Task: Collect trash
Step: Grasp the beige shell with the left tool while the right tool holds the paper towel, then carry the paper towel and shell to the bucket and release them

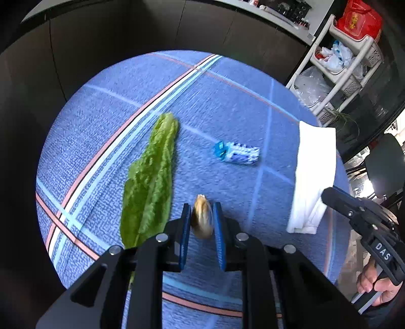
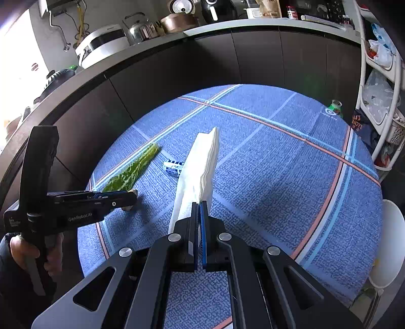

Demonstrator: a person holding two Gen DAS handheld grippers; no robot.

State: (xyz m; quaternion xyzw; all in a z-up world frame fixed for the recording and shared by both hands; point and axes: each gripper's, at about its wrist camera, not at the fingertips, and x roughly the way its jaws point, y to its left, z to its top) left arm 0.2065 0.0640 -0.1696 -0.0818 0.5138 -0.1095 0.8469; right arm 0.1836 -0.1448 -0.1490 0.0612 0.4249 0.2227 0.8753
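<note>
A round counter (image 2: pixel 291 182) under a blue cloth crossed by pink, white and pale-blue stripes fills the near ground. Beyond it runs a dark cabinet front (image 2: pixel 202 60) topped by a pale worktop (image 2: pixel 253 24) crowded with a kettle (image 2: pixel 136 27), pots and appliances. On the right stands a white shelf rack (image 2: pixel 379 83) holding plastic bags. Bright daylight comes from the far left.

Worktop cloth (image 1: pixel 227 101): blue weave, crossed by pink, white and pale-blue stripes. Lettuce leaf (image 1: pixel 149 177): green. Shell (image 1: pixel 201 217): tan-brown, glossy. Wrapper (image 1: pixel 236 153): blue-and-white print. Folded napkin (image 2: pixel 200 167): white. Tool pads (image 1: pixel 219 235): blue, frames black.
</note>
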